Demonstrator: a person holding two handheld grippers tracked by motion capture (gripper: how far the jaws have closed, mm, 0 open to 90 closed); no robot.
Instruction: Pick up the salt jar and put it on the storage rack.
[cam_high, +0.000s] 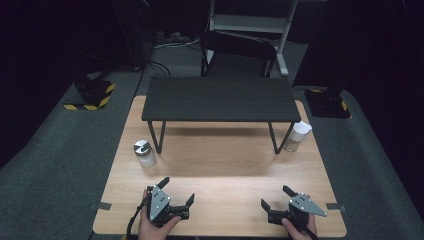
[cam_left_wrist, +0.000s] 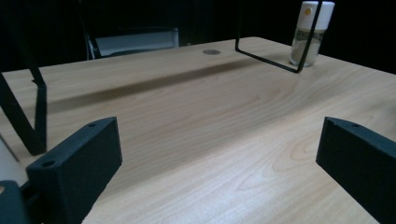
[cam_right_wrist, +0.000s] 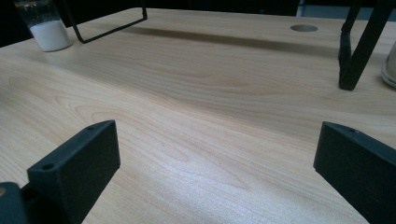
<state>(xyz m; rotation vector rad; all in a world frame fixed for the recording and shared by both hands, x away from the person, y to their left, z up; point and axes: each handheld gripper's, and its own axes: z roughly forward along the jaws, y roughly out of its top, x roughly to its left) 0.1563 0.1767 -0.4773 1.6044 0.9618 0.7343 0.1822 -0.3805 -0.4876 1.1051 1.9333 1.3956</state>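
A glass jar (cam_high: 144, 153) with a silver lid and white powder stands at the table's left, by the left legs of a low black shelf (cam_high: 219, 98). At the shelf's right legs stands a white-capped bottle (cam_high: 298, 136). My left gripper (cam_high: 177, 190) rests open near the front edge, nothing between its jaws. My right gripper (cam_high: 276, 197) is open too, at the front right. In the left gripper view my left gripper (cam_left_wrist: 219, 140) faces the bottle (cam_left_wrist: 312, 32) far off. Ahead of my right gripper (cam_right_wrist: 217, 140), the jar (cam_right_wrist: 46, 25) stands far left.
The wooden table (cam_high: 220, 165) has a round cable hole (cam_left_wrist: 211, 52) under the shelf. The shelf's thin black legs (cam_right_wrist: 359, 46) stand on the tabletop. A black chair (cam_high: 237, 52) sits behind the table. Grey carpet surrounds it.
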